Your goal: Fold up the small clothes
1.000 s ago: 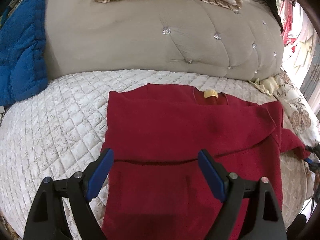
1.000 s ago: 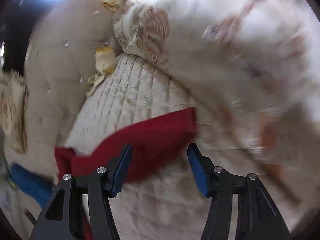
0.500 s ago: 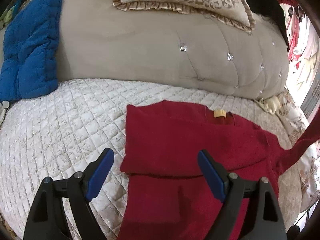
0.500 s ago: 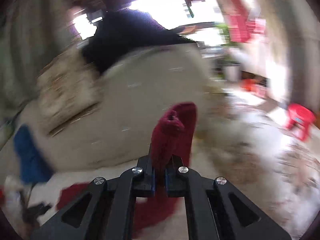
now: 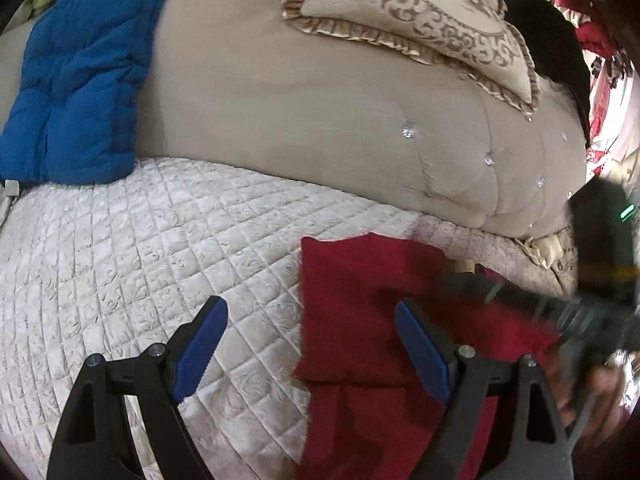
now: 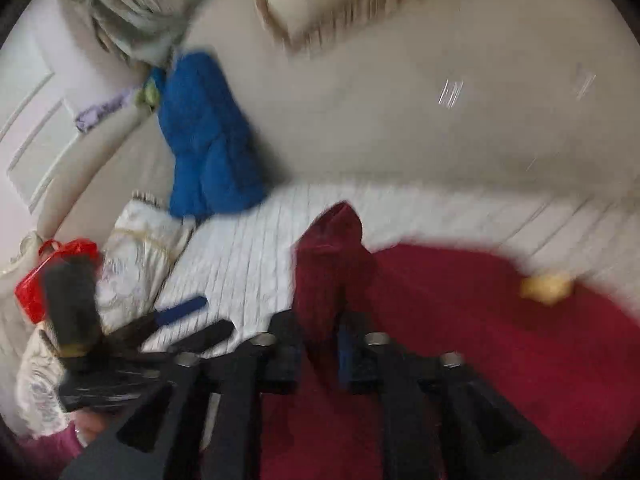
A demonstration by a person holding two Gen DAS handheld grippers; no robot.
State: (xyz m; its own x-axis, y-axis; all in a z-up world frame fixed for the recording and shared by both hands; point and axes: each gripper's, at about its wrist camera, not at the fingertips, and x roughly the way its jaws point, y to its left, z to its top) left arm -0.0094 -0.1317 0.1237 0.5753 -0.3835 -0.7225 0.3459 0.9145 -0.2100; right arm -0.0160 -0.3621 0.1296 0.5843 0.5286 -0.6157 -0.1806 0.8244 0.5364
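A red sweater lies on a white quilted sofa seat, its left sleeve folded over the body. My left gripper is open and empty, hovering over the sweater's left edge. My right gripper is shut on the red right sleeve and holds it over the sweater body, near the yellow neck label. It shows blurred at the right in the left wrist view. The left gripper shows at the left in the right wrist view.
A beige tufted sofa back rises behind the seat. A blue quilted cushion leans at the left, a patterned pillow sits on top, and a black item is at the far right. A red bag is at the left.
My right gripper closed on the right sleeve, lifted it and swung it left over the sweater body. My left gripper drew back and left, off the sweater's middle, staying open.
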